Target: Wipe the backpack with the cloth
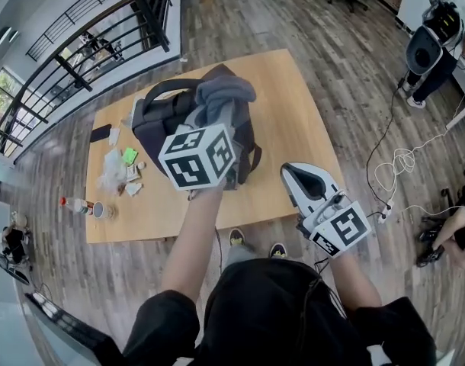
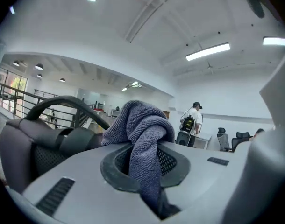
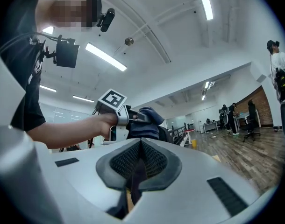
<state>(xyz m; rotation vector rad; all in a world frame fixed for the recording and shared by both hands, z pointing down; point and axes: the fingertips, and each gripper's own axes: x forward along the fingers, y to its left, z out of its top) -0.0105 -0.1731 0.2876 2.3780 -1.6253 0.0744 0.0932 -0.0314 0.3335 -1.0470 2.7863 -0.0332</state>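
The dark grey backpack stands upright on the light wooden table, a little left of centre in the head view, its carry handle arching over the top. In the left gripper view the backpack fills the left side, and the handle curves above it. The grey-blue terry cloth is bunched over the pack's upper right corner; whether it presses on the fabric cannot be told. The left gripper pinches that cloth: in its own view the left gripper has both jaws closed on a twisted fold of the cloth, and the rest bulges above them.

The right gripper hangs at the lower right, over the table's near edge and well apart from the backpack. In its own view the right gripper has its jaws pressed together with nothing between them.

On the left of the table lie a black phone, a green scrap, crumpled clear wrappers and a bottle on its side. A white cable trails over the wooden floor at the right
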